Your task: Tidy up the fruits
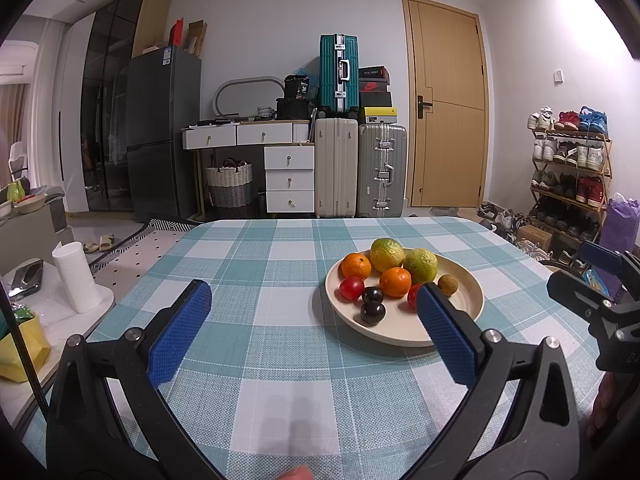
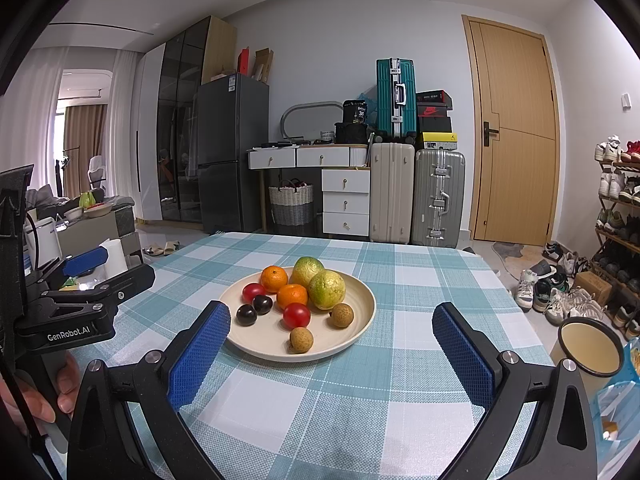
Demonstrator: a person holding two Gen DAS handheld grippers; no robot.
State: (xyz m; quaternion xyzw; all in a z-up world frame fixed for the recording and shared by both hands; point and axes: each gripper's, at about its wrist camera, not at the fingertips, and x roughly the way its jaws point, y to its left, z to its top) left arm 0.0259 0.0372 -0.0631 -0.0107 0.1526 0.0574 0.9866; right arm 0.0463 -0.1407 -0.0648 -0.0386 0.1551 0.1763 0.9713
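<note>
On the table (image 2: 360, 400), under a blue-and-white check cloth, a cream plate (image 2: 362, 320) holds all the fruit. Two green-yellow citrus (image 2: 327, 289) at the back, touching; two oranges (image 2: 292, 296), two red tomatoes (image 2: 296, 315), two dark plums (image 2: 246, 314) side by side, two brown longans (image 2: 301, 340) toward the near right rim.

Left gripper (image 1: 312, 300): jaws spread wide, nothing between them but cloth. Plate sits ahead and right of centre; the right blue pad (image 1: 444, 336) overlaps the plate's near rim in that view and hides part of one tomato. Contact with plate: cannot tell.

Right gripper (image 2: 332, 322): jaws also released, empty. Plate lies ahead, mostly between the two pads but left-biased; left pad (image 2: 198, 356) is just beside the plate's near-left rim, right pad well clear of it. Nearest fruit is the front longan, beyond the fingertips.

A hand (image 2: 60, 384) grips the left unit's handle at the frame edge. A cream mug (image 2: 590, 346) stands at the table's right edge, apart from the plate.
</note>
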